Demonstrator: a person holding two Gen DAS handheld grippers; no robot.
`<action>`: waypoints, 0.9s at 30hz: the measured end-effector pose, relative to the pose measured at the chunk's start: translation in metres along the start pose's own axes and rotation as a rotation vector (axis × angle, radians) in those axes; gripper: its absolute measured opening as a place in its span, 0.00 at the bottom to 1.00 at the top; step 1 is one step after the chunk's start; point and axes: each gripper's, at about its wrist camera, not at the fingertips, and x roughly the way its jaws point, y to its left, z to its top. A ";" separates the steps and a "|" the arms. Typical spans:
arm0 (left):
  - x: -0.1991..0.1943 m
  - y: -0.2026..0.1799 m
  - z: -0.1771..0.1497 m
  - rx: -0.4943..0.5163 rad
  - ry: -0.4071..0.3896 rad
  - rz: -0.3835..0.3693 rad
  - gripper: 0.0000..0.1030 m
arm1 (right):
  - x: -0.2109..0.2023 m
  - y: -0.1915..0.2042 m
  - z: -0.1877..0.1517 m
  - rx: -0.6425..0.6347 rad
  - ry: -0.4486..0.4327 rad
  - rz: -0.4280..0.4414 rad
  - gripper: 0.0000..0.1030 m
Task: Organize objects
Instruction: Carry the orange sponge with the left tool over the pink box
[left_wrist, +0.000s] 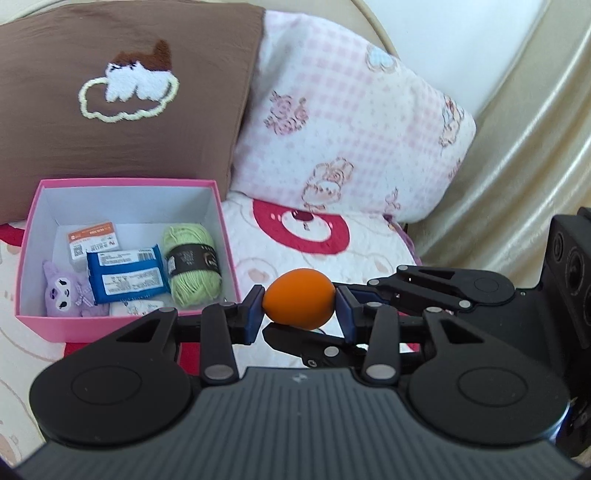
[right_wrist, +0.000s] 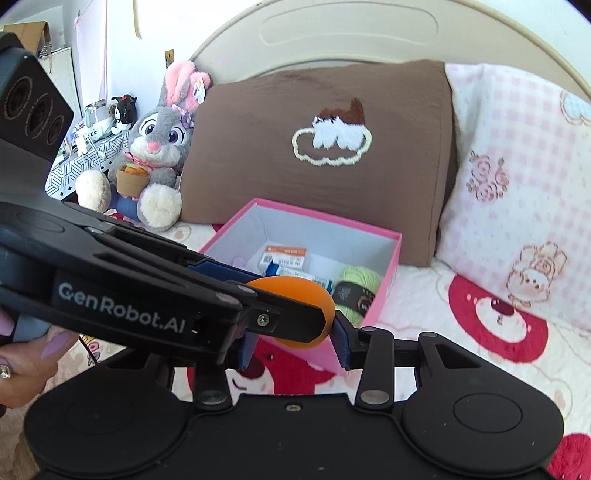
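- Left claw (left_wrist: 299, 310) pinched orange ball (left_wrist: 300, 301) between both blue pads, held above bed cover (left_wrist: 295, 240), just right of the box.
- Pink box (left_wrist: 125, 181) sat open at left, in front of brown pillow (left_wrist: 129, 122).
- Already held purple plush (left_wrist: 62, 295), orange-label packet (left_wrist: 94, 240), blue packet (left_wrist: 125, 273), green yarn (left_wrist: 192, 269); looked mostly packed.
- Kept ball outside the box, not yet dropped in; judged as the last loose item in view.
- Right claw (right_wrist: 293, 345) spread roughly ball-wide, one finger either side of the same ball; could not tell whether pads truly pressed it.
- Read as a handover between the two claws, direction unclear.
- Left to do, probably: one claw to let go, ball into the free space near the yarn.
- Pink checked pillow (left_wrist: 351, 129) lay at far right, untouched.
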 end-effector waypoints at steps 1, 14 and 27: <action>-0.002 0.005 0.003 -0.010 -0.011 0.005 0.39 | 0.004 0.001 0.004 0.007 -0.005 0.007 0.46; 0.028 0.082 0.028 -0.107 -0.009 0.095 0.39 | 0.093 0.001 0.033 0.025 0.010 0.070 0.46; 0.071 0.162 0.035 -0.260 -0.076 0.106 0.38 | 0.182 -0.024 0.047 0.075 0.049 0.194 0.46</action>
